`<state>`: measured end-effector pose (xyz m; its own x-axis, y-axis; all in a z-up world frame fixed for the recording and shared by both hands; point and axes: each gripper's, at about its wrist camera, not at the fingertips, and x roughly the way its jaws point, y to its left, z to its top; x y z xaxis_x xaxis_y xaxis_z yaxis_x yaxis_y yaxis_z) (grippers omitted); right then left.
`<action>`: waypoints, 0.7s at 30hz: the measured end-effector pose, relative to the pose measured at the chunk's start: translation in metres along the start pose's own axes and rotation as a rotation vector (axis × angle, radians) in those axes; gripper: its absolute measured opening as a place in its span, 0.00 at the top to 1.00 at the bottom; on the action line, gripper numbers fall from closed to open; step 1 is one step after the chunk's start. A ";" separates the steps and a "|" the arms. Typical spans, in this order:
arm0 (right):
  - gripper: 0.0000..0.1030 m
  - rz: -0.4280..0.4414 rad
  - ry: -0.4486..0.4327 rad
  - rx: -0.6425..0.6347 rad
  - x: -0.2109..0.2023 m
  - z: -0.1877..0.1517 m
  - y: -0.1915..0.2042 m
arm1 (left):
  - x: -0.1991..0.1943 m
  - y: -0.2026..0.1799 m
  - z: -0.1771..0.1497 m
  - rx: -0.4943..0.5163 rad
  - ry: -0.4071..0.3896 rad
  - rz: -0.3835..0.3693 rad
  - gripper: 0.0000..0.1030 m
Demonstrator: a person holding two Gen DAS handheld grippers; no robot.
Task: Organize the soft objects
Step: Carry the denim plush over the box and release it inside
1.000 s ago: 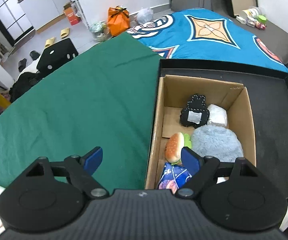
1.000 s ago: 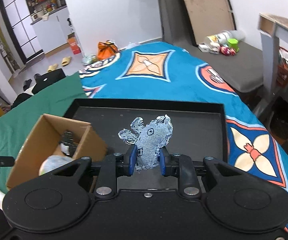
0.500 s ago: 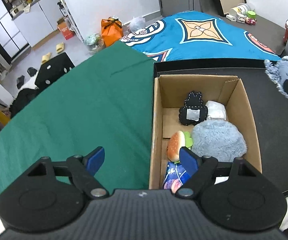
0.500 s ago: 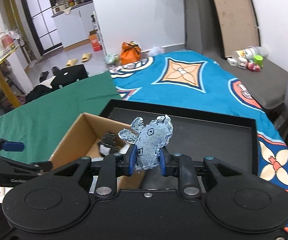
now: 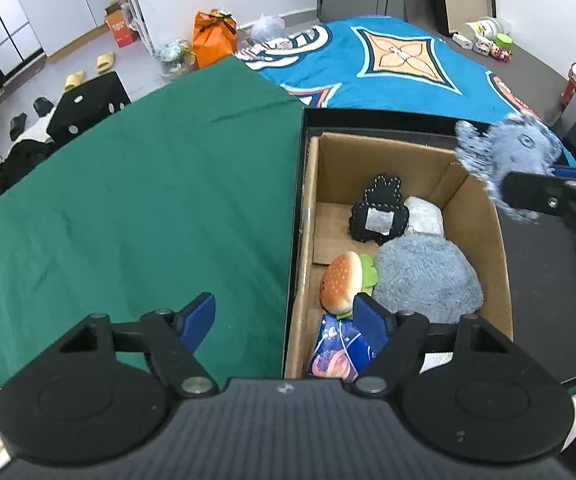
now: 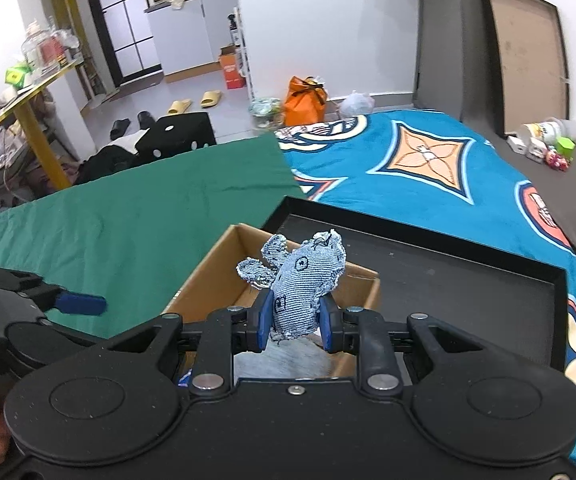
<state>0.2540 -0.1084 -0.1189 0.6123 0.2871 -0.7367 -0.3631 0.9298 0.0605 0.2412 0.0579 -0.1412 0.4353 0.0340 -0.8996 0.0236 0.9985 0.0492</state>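
Observation:
My right gripper (image 6: 293,320) is shut on a denim stuffed toy (image 6: 301,284) and holds it above the right side of a cardboard box (image 6: 208,280). The toy also shows at the right in the left wrist view (image 5: 507,152). The box (image 5: 307,240) holds a black plush (image 5: 379,216), a white soft item (image 5: 423,216), a fluffy blue plush (image 5: 423,276), a burger plush (image 5: 341,282) and a blue printed pouch (image 5: 339,356). My left gripper (image 5: 284,316) is open and empty, astride the box's near left wall.
The box stands in a black tray (image 6: 467,280) on a bed with a green cloth (image 5: 128,200) and a blue patterned blanket (image 6: 427,168). An orange bag (image 6: 303,100), slippers and a black stool (image 6: 180,136) are on the floor beyond.
My right gripper has carried the denim toy leftwards from over the tray to above the box. My left gripper has barely moved.

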 end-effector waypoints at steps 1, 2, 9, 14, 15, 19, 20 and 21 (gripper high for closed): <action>0.77 0.002 0.002 -0.005 0.002 0.001 0.003 | 0.003 0.001 0.000 -0.003 0.016 -0.003 0.34; 0.77 0.005 0.004 -0.010 0.004 0.002 0.006 | 0.006 0.002 0.000 -0.007 0.033 -0.007 0.39; 0.77 0.018 0.019 -0.034 0.014 0.004 0.021 | 0.026 0.017 -0.001 -0.082 0.134 -0.064 0.68; 0.77 0.025 0.032 -0.046 0.023 0.007 0.030 | 0.030 0.022 -0.003 -0.092 0.154 -0.103 0.87; 0.77 0.026 0.035 -0.048 0.026 0.007 0.032 | 0.030 0.021 -0.003 -0.088 0.155 -0.116 0.89; 0.70 0.040 0.042 -0.052 0.033 0.010 0.039 | 0.029 0.015 -0.004 -0.050 0.142 -0.120 0.92; 0.68 0.050 0.045 -0.050 0.035 0.010 0.040 | 0.028 0.015 -0.005 -0.047 0.138 -0.122 0.92; 0.63 0.062 0.052 -0.048 0.037 0.011 0.042 | 0.028 0.016 -0.005 -0.048 0.135 -0.125 0.92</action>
<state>0.2690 -0.0565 -0.1358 0.5506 0.3300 -0.7667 -0.4328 0.8983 0.0758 0.2489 0.0746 -0.1679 0.3071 -0.0887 -0.9475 0.0258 0.9961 -0.0849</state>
